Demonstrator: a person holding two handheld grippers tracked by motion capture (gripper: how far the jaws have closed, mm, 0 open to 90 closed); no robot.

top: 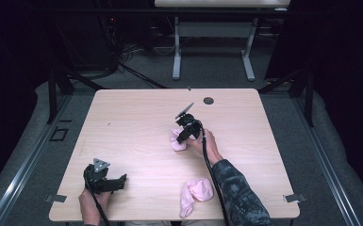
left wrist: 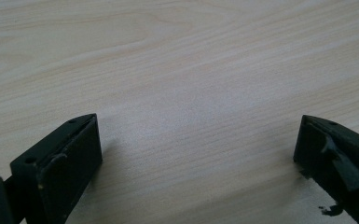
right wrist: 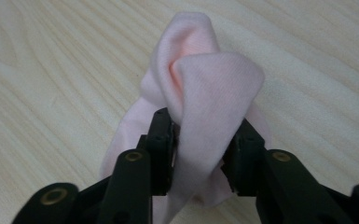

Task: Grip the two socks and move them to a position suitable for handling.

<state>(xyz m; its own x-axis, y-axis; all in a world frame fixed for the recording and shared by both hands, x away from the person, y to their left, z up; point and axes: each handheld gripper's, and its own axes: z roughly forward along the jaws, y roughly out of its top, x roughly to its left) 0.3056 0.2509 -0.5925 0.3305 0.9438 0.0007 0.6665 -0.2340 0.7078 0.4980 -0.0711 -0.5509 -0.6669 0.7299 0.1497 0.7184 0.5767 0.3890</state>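
Pink sock [right wrist: 205,93] bunched up near the middle of the wooden table [top: 136,117], and the right gripper [top: 183,139] has it pinched: in the right gripper view both black jaws press into a raised fold of the cloth from either side, the fabric bulging up above them and a loose tail hanging down between them. From the high view the same sock [top: 176,141] shows as a small pale lump right under that gripper, with the person's right hand [top: 207,143] and camouflage-patterned sleeve [top: 238,193] reaching in from the near edge.

A second pink sock [top: 194,193] lies flat near the front edge of the table, just left of that sleeve and well apart from the first one.

The left gripper [top: 104,181] sits low at the near left corner of the table, held by the left hand [top: 90,207]. In the left gripper view its jaws stand wide apart over bare wood, nothing between them.

Farther back, a small dark round grommet [top: 209,100] is set into the tabletop, and the legs of another table [top: 212,52] stand on the grey floor beyond.
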